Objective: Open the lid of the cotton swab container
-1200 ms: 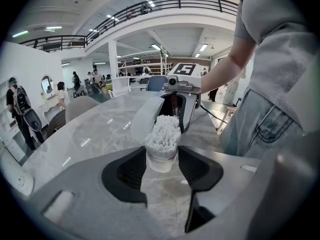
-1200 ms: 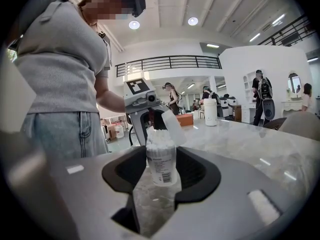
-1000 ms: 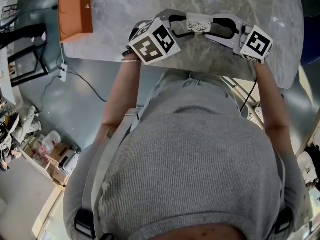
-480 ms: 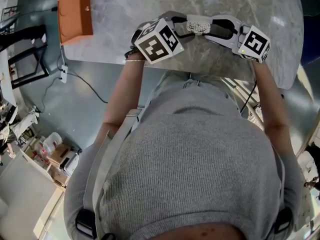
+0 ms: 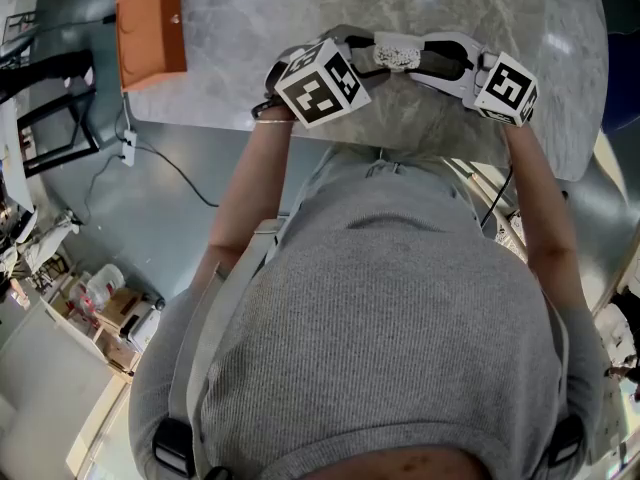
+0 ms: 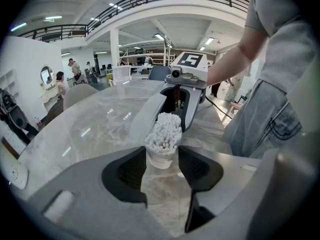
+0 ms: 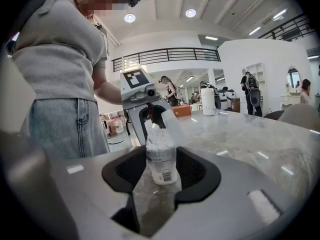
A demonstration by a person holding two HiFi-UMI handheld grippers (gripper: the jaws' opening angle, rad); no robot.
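Observation:
The cotton swab container point(image 5: 397, 55) is a small clear tub packed with white swabs, standing on the marble table point(image 5: 500, 8) close to its near edge. Its clear hinged lid point(image 7: 172, 120) stands flipped up, so the swab tips point(image 6: 164, 129) are bare. My left gripper point(image 5: 378, 56) comes in from the left, and its pads sit against the tub's lower body point(image 6: 161, 159). My right gripper point(image 5: 425, 58) faces it from the right, with its jaws closed on the labelled body point(image 7: 162, 166). Each gripper looms behind the tub in the other's view.
An orange box point(image 5: 150, 26) lies at the table's far left corner. A white canister point(image 7: 207, 102) stands farther along the table. The table's near edge runs just under both grippers, against the person's jeans. Cables and clutter lie on the floor at left.
The left gripper's marker cube has shifted slightly right and up. The container and the right gripper stay where they were.

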